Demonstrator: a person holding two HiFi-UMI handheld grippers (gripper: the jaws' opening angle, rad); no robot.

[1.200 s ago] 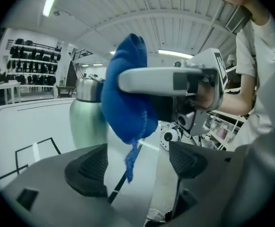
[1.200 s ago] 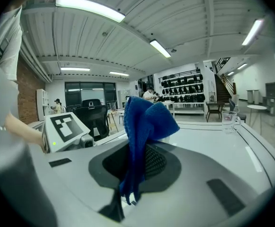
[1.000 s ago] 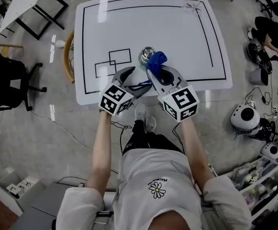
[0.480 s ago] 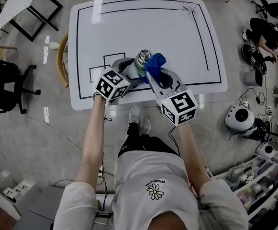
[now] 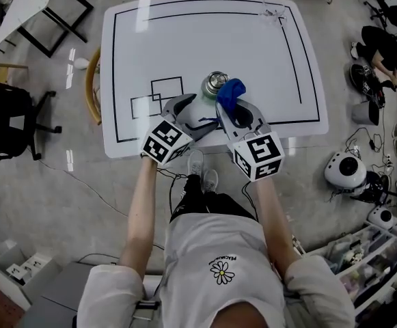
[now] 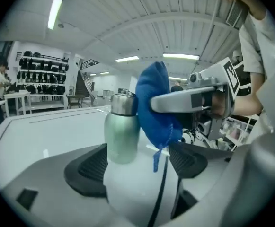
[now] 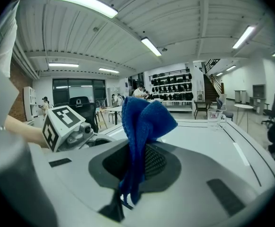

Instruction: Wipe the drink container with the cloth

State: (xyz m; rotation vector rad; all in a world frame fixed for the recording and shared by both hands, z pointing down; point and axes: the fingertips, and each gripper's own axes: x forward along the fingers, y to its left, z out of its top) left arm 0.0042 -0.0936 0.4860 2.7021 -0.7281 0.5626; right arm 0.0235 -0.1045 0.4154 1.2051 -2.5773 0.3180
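Observation:
A pale green drink bottle (image 5: pixel 214 84) with a steel cap stands upright on the white table (image 5: pixel 253 39), near its front edge. My right gripper (image 5: pixel 231 108) is shut on a blue cloth (image 5: pixel 230 93), which rests against the bottle's right side. In the left gripper view the bottle (image 6: pixel 121 126) stands just ahead of the jaws, with the cloth (image 6: pixel 156 103) beside it. My left gripper (image 6: pixel 137 156) is open and holds nothing. In the right gripper view the cloth (image 7: pixel 142 122) hangs from the shut jaws and hides the bottle.
A clear glass (image 5: pixel 275 7) stands at the table's far right corner. Black rectangles (image 5: pixel 158 94) are drawn on the table left of the bottle. A black office chair (image 5: pixel 7 118) stands on the left, and white devices (image 5: pixel 348 169) lie on the floor on the right.
Half a second ago my left gripper's jaws were forward around the bottle; they have since drawn back toward the table's front edge. The cloth stays against the bottle.

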